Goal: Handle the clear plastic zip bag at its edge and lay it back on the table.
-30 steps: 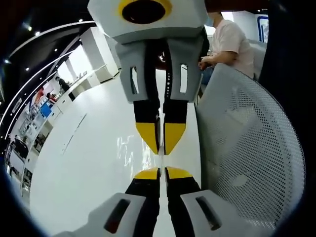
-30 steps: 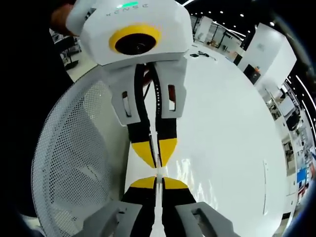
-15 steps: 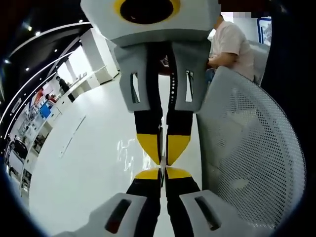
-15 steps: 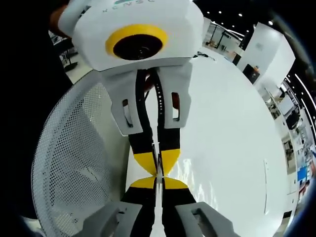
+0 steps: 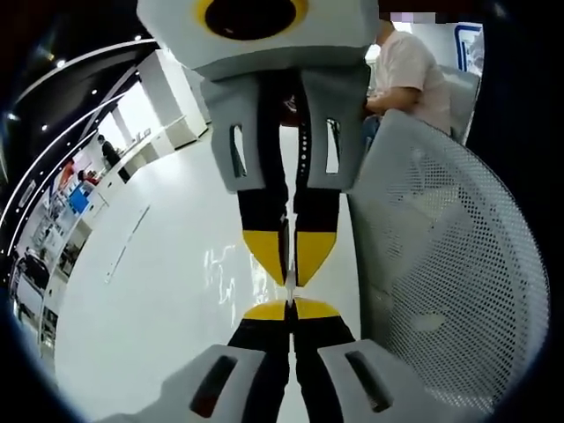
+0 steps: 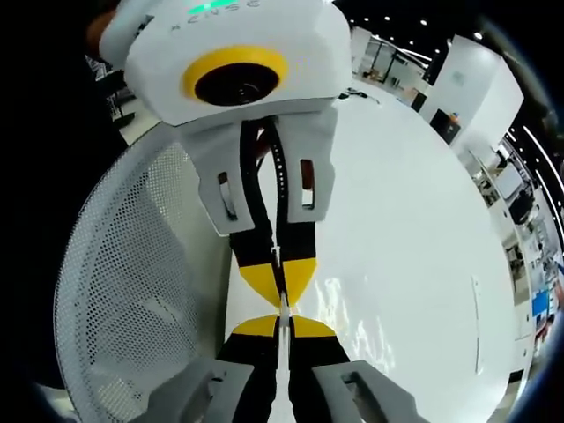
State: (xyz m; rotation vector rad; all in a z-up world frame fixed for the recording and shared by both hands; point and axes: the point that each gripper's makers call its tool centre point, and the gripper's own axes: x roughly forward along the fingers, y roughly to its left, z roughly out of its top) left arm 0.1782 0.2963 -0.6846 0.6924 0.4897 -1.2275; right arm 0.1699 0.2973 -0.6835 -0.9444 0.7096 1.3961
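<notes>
Left gripper view: left gripper meets right gripper tip to tip above the white bench.
Both grippers: jaws pinched narrow on the clear zip bag's edge.
Bag: glinting film over the bench.
Mesh chair: beside the bench.

No readable text, label or number anywhere. Left gripper housing bears faint grey lettering beside green light, seen upside down in right gripper view, too small to make out.
</notes>
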